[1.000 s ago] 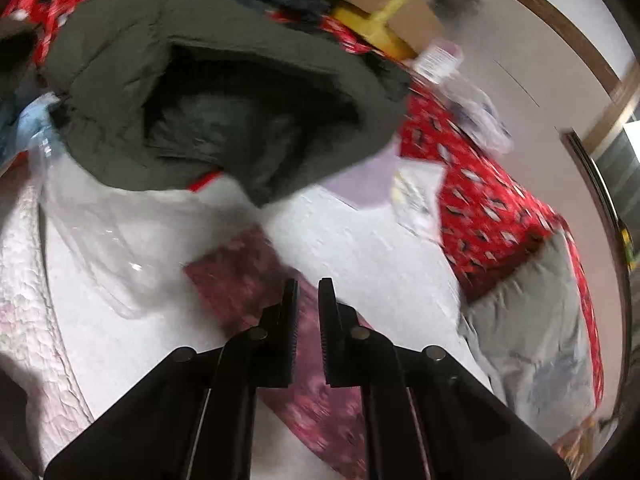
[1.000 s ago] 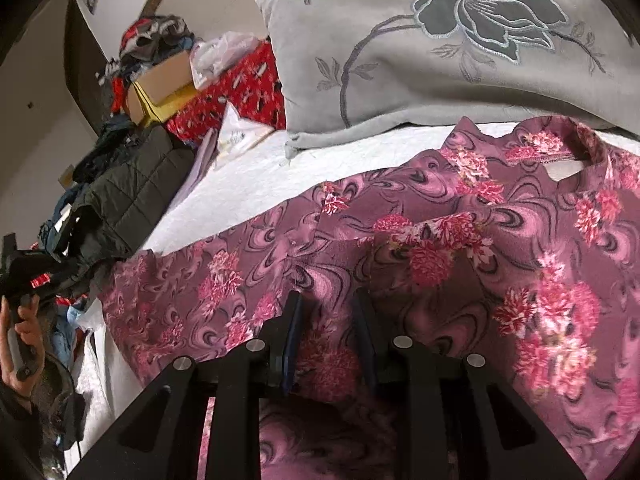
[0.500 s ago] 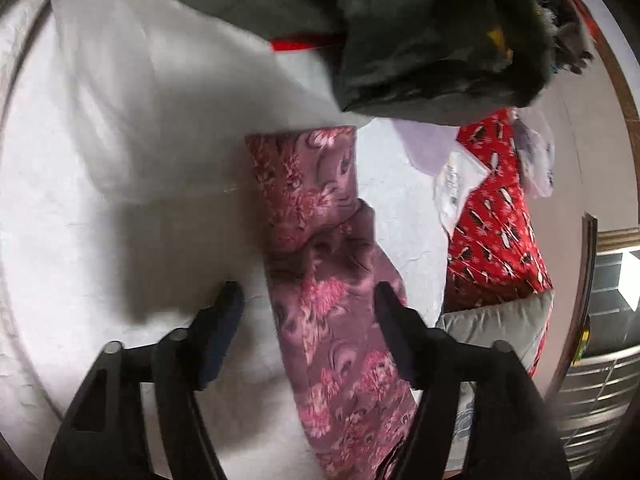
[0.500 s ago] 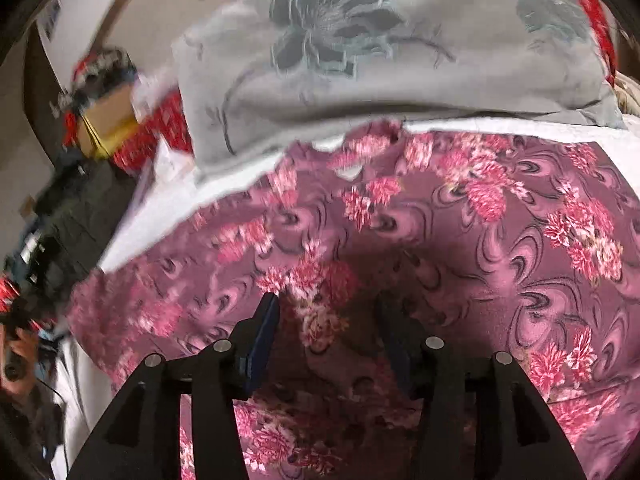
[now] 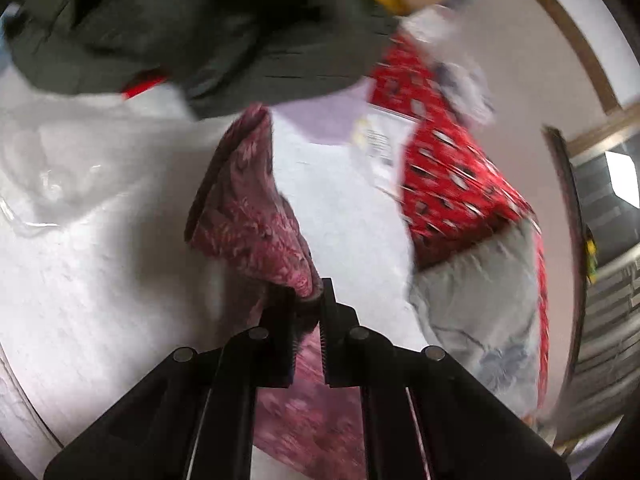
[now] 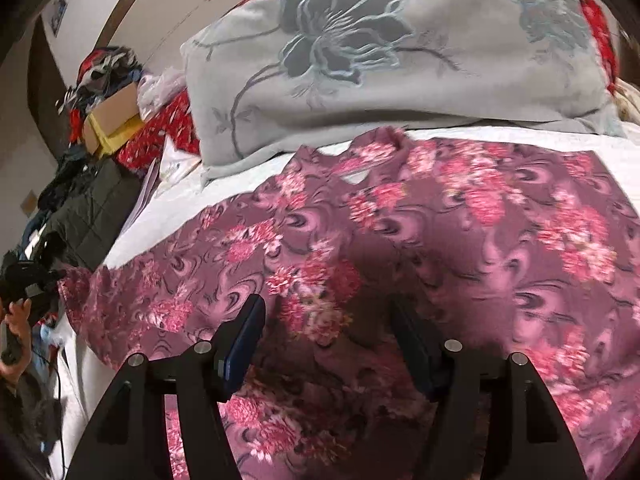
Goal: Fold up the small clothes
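A bed (image 5: 100, 280) covered by a white textured sheet fills the lower part of both views. At its head lies a grey pillow (image 6: 400, 60) with a large embroidered flower, touching a red patterned blanket (image 5: 448, 184) along the far edge. Behind them stands a plain pale wall (image 5: 540, 60) crossed by a dark wooden trim (image 5: 580, 40). In the left wrist view a bright window (image 5: 622, 178) shows at the right edge, beside grey stone-like wall blocks (image 5: 608, 280). A dark quilted jacket (image 6: 88, 208) and a cardboard box (image 6: 116, 110) crowd the bed's far side.

garment (image 6: 400, 240) on bed (image 6: 168, 216), pillow (image 6: 400, 60) behind, jacket (image 6: 88, 216) left
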Demonstrator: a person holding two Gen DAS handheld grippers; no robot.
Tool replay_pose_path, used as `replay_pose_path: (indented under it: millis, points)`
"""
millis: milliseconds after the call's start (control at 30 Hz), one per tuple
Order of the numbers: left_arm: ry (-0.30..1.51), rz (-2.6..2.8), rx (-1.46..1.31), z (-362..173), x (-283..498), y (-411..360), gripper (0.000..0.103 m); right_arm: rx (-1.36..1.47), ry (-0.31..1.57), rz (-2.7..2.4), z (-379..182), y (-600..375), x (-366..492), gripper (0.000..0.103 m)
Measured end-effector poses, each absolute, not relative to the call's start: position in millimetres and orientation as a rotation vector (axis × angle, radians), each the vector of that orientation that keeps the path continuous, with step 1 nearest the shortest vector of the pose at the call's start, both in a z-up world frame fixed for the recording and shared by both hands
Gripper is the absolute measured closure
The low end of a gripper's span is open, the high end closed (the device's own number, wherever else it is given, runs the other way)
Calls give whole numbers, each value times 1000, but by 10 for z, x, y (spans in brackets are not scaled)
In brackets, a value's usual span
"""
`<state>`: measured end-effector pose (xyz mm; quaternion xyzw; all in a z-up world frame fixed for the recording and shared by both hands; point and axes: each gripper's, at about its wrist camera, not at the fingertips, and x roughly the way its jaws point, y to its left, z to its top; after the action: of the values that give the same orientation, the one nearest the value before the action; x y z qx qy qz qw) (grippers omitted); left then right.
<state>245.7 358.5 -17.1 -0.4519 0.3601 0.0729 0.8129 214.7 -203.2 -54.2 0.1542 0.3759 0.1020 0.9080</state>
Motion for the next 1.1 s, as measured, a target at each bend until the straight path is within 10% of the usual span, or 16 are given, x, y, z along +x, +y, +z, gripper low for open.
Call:
replay_pose_path:
  millis: [600, 1100]
  points:
    - [848, -304, -753, 613, 2761, 1076, 96, 426, 723, 95, -721, -3000, 1819, 32]
    - [1307, -427, -622, -783, 2881, -681, 91, 525, 683, 150, -770, -3128, 1740, 32]
